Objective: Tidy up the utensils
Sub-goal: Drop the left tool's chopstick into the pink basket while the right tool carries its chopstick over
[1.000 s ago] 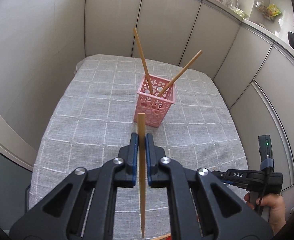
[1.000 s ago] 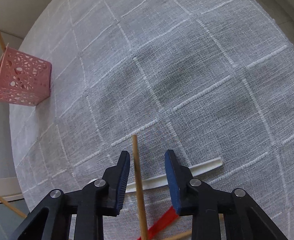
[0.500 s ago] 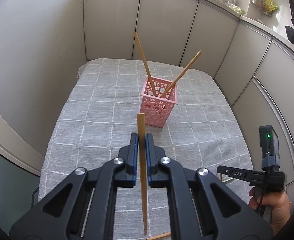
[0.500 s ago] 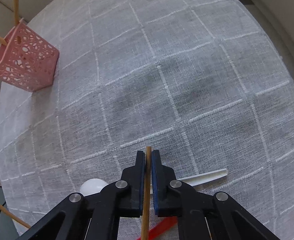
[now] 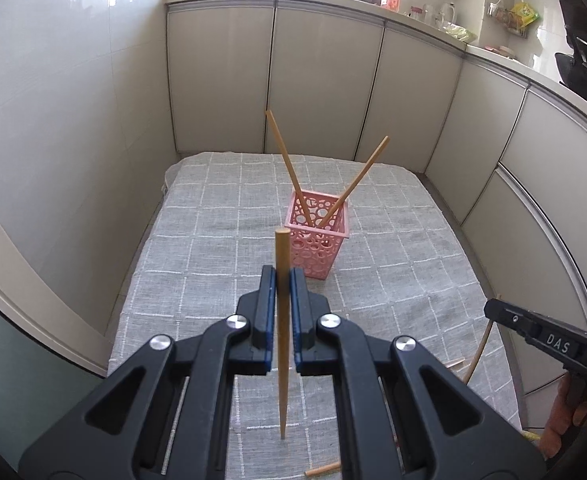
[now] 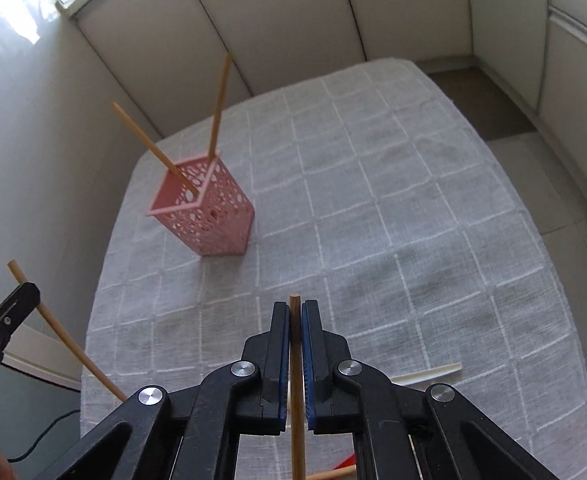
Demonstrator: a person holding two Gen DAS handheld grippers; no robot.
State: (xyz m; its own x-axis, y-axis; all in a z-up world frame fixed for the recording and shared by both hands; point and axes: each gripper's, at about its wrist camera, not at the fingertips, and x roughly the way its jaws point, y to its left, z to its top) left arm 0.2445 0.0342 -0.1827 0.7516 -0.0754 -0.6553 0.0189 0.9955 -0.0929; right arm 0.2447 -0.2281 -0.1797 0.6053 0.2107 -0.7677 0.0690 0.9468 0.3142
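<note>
Carrying chopsticks toward the far pink perforated holder: left claw pinching one chopstick, right claw pinching another chopstick; probably needing lowering tips-first inside next.

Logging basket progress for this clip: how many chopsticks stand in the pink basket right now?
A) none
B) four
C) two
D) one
C: two chopsticks lean out of the pink basket; the left gripper and right gripper each hold another.
</note>
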